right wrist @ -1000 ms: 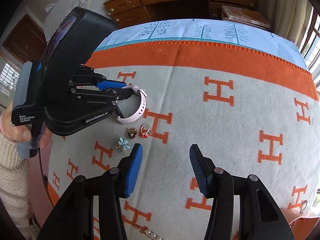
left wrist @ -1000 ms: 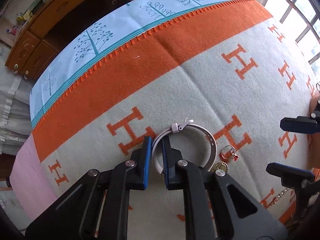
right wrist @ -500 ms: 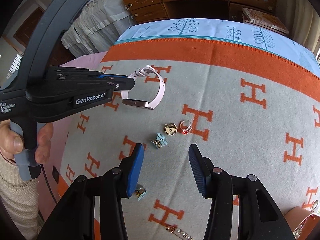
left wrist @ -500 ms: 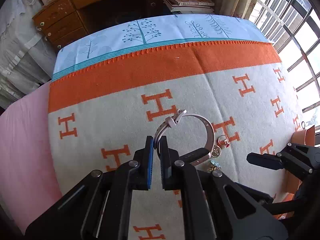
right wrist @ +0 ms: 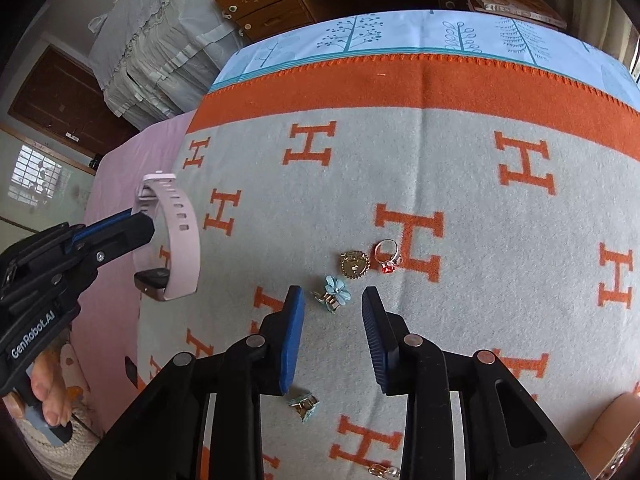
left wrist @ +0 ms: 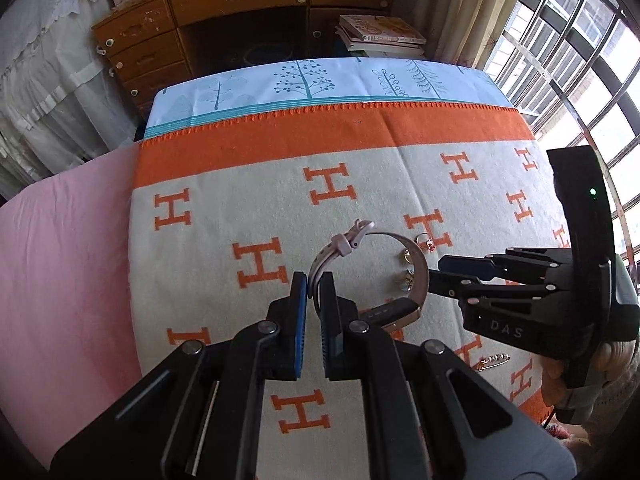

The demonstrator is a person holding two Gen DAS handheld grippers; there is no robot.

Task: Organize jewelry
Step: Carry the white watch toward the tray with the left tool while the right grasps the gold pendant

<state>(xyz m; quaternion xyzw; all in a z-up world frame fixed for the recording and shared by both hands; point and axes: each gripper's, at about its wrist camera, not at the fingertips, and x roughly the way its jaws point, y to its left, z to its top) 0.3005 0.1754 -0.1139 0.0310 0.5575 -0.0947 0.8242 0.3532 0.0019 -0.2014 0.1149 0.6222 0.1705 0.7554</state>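
Note:
My left gripper [left wrist: 314, 292] is shut on the strap of a pink smartwatch [left wrist: 418, 276] and holds it in the air above the blanket; it also shows in the right wrist view [right wrist: 180, 240]. My right gripper [right wrist: 332, 312] is open and empty, low over a blue flower clip [right wrist: 334, 294]. Just beyond lie a gold heart charm [right wrist: 354, 264] and a ring with a red stone [right wrist: 388, 256]. A second blue clip [right wrist: 304, 406] lies under the right gripper. The right gripper also shows in the left wrist view [left wrist: 452, 276].
The grey and orange H-pattern blanket [right wrist: 480, 200] covers a bed with a pink sheet [left wrist: 60, 260] on the left. A gold pin [left wrist: 494, 360] lies near the front. A wooden dresser [left wrist: 240, 20] and books [left wrist: 380, 32] stand behind; windows are on the right.
My left gripper has lifted the pink watch up off the blanket and drawn it left and back. My right gripper has moved forward and down over the blue flower clip, still open.

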